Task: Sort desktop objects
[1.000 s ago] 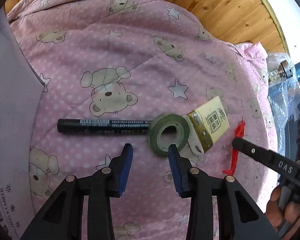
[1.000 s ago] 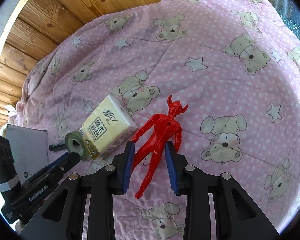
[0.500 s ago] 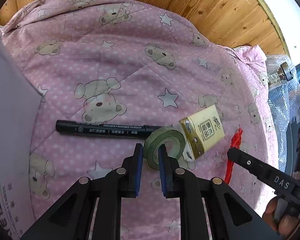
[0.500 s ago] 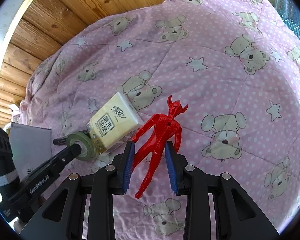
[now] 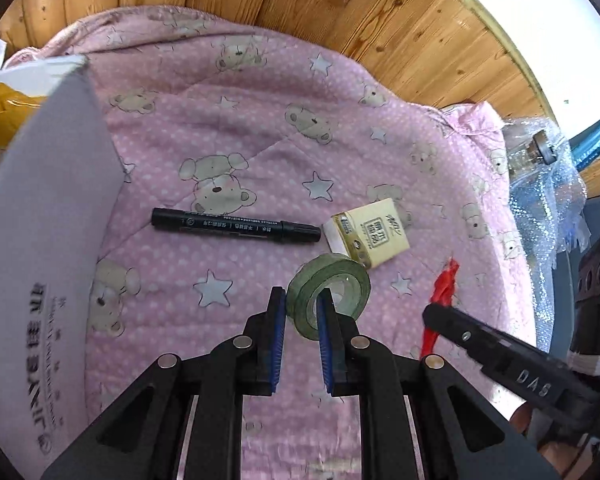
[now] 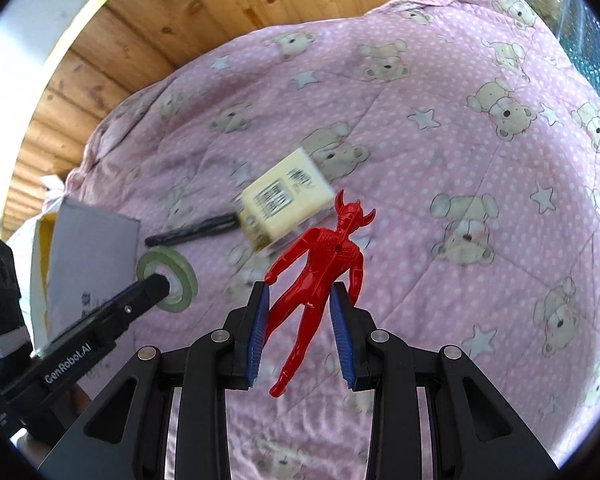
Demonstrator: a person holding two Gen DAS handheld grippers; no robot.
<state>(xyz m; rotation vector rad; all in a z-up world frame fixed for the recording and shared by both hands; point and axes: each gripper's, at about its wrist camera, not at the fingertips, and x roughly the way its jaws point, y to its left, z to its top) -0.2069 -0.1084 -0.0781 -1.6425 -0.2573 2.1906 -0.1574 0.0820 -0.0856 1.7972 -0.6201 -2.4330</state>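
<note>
The tape roll [image 5: 327, 295] is clamped by the left gripper [image 5: 301, 312]; the red figure [image 6: 320, 276] by the right gripper [image 6: 300, 312]. Open quilt [image 6: 480, 152] is seen right of the figure.

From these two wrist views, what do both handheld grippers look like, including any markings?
Both are black plastic with silver rivets and ribbed blue finger pads. The left gripper carries white "GenRobot.AI" lettering; the right gripper reads "DAS". No cables or sleeves are visible.

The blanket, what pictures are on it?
Pink blanket with white dots, teddy bears and stars; clearest in the right wrist view.
</note>
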